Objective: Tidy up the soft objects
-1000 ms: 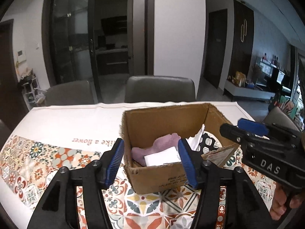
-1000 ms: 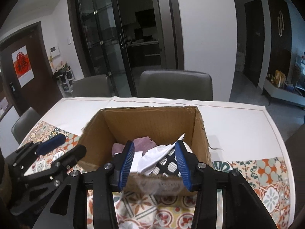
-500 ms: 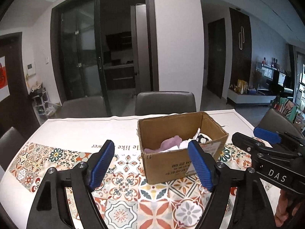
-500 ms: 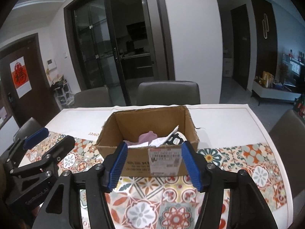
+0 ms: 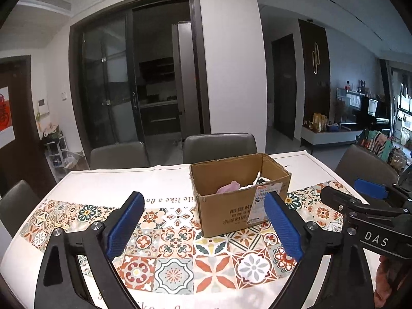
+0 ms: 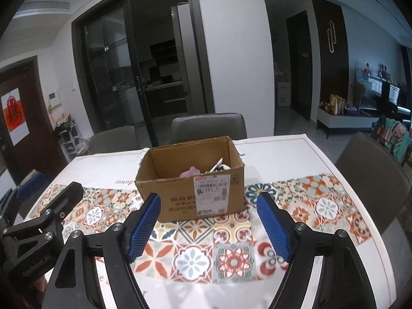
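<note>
While both tools hang spread wide and empty, left tool (image 5: pixel 203 228), right tool (image 6: pixel 208 222), cardboard box (image 6: pixel 195 190) of soft items (image 6: pixel 190 172) ahead on patterned worktop (image 6: pixel 231 255), clear of fingertips.

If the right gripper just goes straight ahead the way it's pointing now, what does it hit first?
Most likely the cardboard box: its labelled front wall sits dead ahead between the open fingers of the right gripper. Only patterned tablecloth lies in between, though depth is hard to judge.
</note>
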`<action>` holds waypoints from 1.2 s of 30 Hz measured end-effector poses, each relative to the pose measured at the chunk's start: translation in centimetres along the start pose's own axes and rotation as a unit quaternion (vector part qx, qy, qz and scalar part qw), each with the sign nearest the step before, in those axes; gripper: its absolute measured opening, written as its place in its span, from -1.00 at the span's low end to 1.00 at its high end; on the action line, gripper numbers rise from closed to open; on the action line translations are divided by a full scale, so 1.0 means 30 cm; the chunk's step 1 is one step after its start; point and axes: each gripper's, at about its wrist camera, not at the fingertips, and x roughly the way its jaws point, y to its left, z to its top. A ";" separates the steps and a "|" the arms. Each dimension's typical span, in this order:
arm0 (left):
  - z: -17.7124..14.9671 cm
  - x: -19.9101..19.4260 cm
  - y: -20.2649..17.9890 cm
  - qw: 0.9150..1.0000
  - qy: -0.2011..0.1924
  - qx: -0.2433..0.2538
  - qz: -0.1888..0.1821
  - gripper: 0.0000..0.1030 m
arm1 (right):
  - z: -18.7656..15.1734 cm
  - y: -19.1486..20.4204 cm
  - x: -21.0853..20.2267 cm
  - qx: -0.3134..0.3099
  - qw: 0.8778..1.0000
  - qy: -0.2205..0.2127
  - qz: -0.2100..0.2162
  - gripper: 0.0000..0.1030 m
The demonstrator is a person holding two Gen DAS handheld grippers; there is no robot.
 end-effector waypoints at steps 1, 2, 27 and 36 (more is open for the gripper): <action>-0.004 -0.016 0.003 1.000 -0.001 -0.003 0.003 0.90 | -0.007 0.001 -0.012 0.001 1.000 0.001 0.000 0.51; -0.008 -0.030 0.005 1.000 -0.002 -0.005 0.005 0.92 | -0.013 0.001 -0.025 0.003 1.000 0.002 -0.002 0.51; -0.121 -0.386 -0.154 0.999 -0.020 -0.020 0.020 0.96 | -0.127 -0.113 -0.396 -0.012 0.999 -0.026 -0.023 0.51; -0.161 -0.490 -0.198 0.999 -0.024 -0.020 0.025 0.96 | -0.184 -0.144 -0.510 -0.015 0.999 -0.027 -0.020 0.51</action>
